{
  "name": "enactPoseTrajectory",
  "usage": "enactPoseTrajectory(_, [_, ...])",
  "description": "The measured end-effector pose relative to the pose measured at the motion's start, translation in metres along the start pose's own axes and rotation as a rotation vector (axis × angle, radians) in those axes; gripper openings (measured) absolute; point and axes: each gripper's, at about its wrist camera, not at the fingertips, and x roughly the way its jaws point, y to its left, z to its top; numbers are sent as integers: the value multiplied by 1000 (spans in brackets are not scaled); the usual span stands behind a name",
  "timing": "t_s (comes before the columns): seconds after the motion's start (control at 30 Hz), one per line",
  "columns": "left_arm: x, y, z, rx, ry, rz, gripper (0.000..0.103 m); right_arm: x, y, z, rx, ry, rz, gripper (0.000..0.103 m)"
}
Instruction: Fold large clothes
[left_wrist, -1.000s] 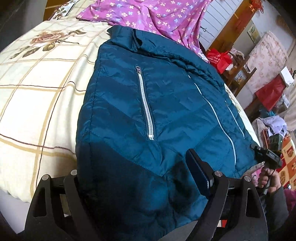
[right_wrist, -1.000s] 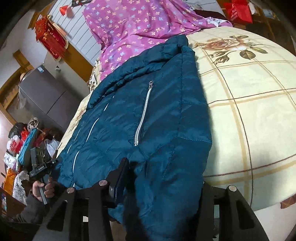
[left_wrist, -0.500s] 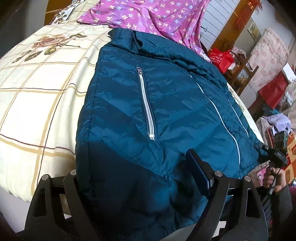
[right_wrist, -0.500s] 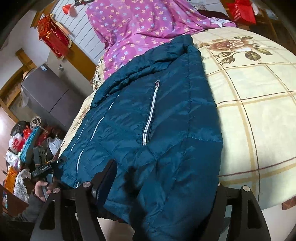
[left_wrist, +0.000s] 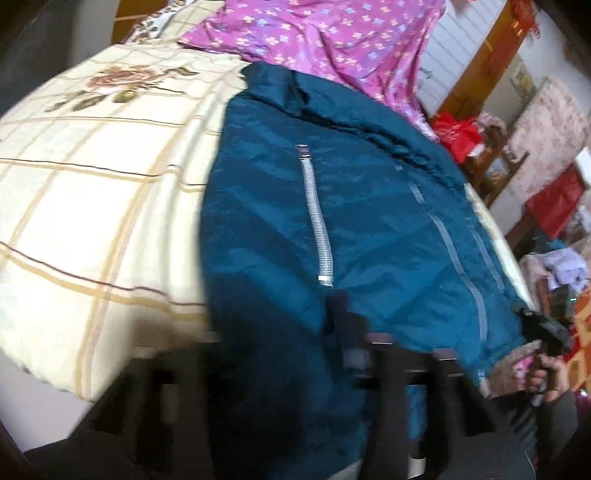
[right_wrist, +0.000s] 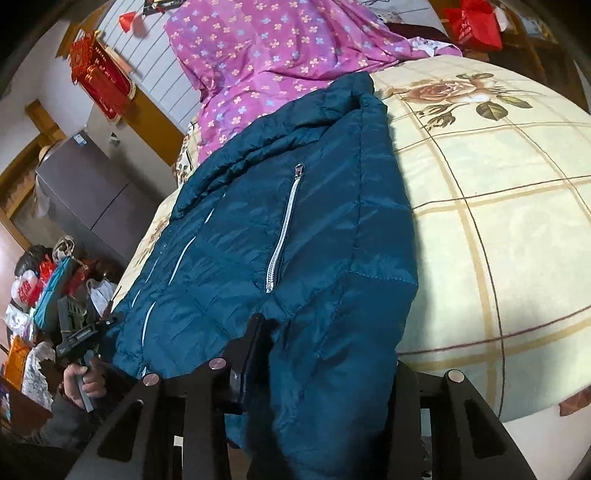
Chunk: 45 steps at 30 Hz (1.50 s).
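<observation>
A teal puffer jacket (left_wrist: 354, 221) with silver zippers lies front up on the bed, its hem hanging over the near edge. My left gripper (left_wrist: 273, 332) is at the hem's left part. Its jaws are closing with bunched hem fabric between them, one finger hidden under the cloth; this view is blurred. My right gripper (right_wrist: 328, 343) is at the hem's right part, jaws closing on a thick fold of the jacket (right_wrist: 295, 229), the right finger covered by fabric. Each view shows the other gripper in a hand at the far hem corner: right gripper (left_wrist: 546, 332), left gripper (right_wrist: 81, 332).
The bed carries a cream plaid quilt (left_wrist: 92, 206) with a rose print. A purple flowered sheet (right_wrist: 280, 48) is heaped at the head end. Red bags (left_wrist: 456, 129), shelves and clutter stand on one side, a grey cabinet (right_wrist: 85, 199) on the other.
Both grippers' jaws have narrowed onto the jacket hem; the right one first widened, then closed in. The left wrist view has gone blurred. The jacket lies as before.
</observation>
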Motion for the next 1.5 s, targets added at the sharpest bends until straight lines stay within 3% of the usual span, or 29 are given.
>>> enactPoseTrajectory(0.1, [-4,-8,-1,50,-16,8,13,-3,8,0,-31,-14,7,25])
enactPoseTrajectory(0.2, [-8,-15,-2,89,-24,19,10,-13,18,-1,-60,-57,19,18])
enactPoseTrajectory(0.3, [-21,-10,1,62,-37,-17,9,-27,28,-6,-69,-110,47,15])
enactPoseTrajectory(0.53, [-65,9,4,4,-52,-39,9,-54,56,-32,-77,-167,93,13])
enactPoseTrajectory(0.77, [-97,5,-10,26,-80,-49,9,-86,65,-52,-47,-217,94,13])
enactPoseTrajectory(1.03, [-140,-4,-25,29,-135,-120,9,-129,73,-59,-29,-272,94,13])
enactPoseTrajectory(1.27, [-175,-10,-22,24,-207,-150,9,-163,98,-45,-69,-338,122,13])
enactPoseTrajectory(1.5, [-155,-6,11,-57,-244,-105,9,-144,93,-22,-82,-399,87,13])
